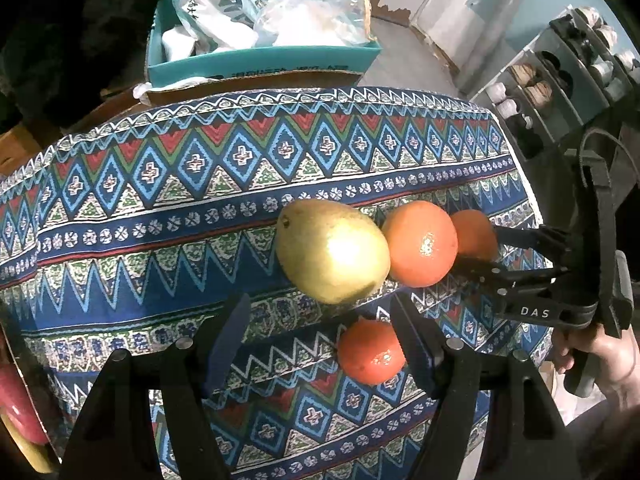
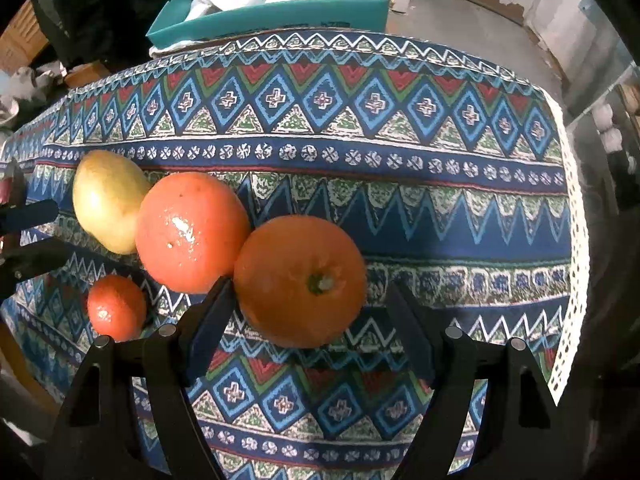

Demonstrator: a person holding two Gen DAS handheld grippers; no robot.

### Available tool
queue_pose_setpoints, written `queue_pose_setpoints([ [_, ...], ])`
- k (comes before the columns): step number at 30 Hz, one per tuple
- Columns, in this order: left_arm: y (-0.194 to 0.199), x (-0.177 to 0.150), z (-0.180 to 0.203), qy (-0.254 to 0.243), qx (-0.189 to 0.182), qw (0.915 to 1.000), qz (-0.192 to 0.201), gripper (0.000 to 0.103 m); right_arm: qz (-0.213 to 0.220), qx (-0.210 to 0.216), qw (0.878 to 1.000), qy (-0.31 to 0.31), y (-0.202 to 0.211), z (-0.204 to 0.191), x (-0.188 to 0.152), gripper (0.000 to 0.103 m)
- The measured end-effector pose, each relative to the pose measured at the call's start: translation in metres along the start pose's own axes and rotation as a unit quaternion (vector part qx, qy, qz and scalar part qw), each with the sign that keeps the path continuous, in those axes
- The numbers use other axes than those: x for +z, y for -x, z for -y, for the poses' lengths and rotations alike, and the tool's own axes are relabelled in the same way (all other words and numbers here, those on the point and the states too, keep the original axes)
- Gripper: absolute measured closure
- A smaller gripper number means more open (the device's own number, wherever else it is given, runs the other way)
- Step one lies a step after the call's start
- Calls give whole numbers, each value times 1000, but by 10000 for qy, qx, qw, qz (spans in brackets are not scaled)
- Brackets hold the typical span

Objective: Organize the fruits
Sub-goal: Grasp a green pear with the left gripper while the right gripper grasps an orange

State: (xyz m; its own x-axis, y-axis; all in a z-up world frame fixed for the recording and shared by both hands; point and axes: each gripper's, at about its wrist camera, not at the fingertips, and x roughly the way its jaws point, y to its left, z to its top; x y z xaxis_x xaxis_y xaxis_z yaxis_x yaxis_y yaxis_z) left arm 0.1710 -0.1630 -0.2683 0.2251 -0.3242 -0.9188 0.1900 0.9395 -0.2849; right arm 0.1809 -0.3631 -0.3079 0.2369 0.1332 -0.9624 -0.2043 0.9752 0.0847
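Four fruits on cloth: a pear (image 1: 332, 250), a large orange-red citrus (image 1: 422, 244), an orange (image 2: 300, 280) and a small tangerine (image 1: 370, 352) lie on the patterned tablecloth (image 1: 160, 184); no bowl or tray for them shows in either view.
Fruit layout: pear, citrus and orange form a touching row; the tangerine sits apart, on the near side of the row.
Step in hand (judged): each gripper is being lowered toward a fruit for a pick, the left toward the tangerine or pear, the right toward the orange.
Left gripper (image 1: 320, 344): jaws stand partly open and hold nothing; the tangerine lies just inside the right finger, possibly touching it, and the pear is just beyond the fingertips.
Right gripper (image 2: 312, 320): jaws stand partly open and hold nothing; the orange sits between the fingertips, nearer the left finger (image 2: 212, 320), with clear cloth before the other finger.
Centring: shift the right gripper so the orange lies midway between the pads before closing; an off-centre close is likely to roll it into the citrus.
Left target: settle on one fruit; straddle the tangerine squarely instead of clipping it with one finger.
Descent: bring the pads to the widest part of the fruit, clear of the cloth, to avoid pinching fabric.
Closing: close gently; round, smooth-skinned fruit probably slips under a hard or uneven squeeze.
Neighbour risk: the touching row may shift when the orange is lifted; lift straight up.
Clearance: the right gripper shows at the right edge of the left view, near the orange; keep the two tools apart.
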Motion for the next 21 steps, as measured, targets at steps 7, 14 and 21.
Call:
queue_pose_setpoints([
  [7, -4, 5, 0, 176, -179, 9997, -42, 29, 130, 436, 9987, -220, -7, 7, 8, 37],
  [14, -15, 9, -1, 305, -269, 9991, -91, 29, 190, 343, 9981, -473, 7, 17, 1, 38],
  [21, -31, 11, -6, 549, -363, 9977, -183, 29, 461, 366, 9931, -1012, 30, 33, -4, 38],
])
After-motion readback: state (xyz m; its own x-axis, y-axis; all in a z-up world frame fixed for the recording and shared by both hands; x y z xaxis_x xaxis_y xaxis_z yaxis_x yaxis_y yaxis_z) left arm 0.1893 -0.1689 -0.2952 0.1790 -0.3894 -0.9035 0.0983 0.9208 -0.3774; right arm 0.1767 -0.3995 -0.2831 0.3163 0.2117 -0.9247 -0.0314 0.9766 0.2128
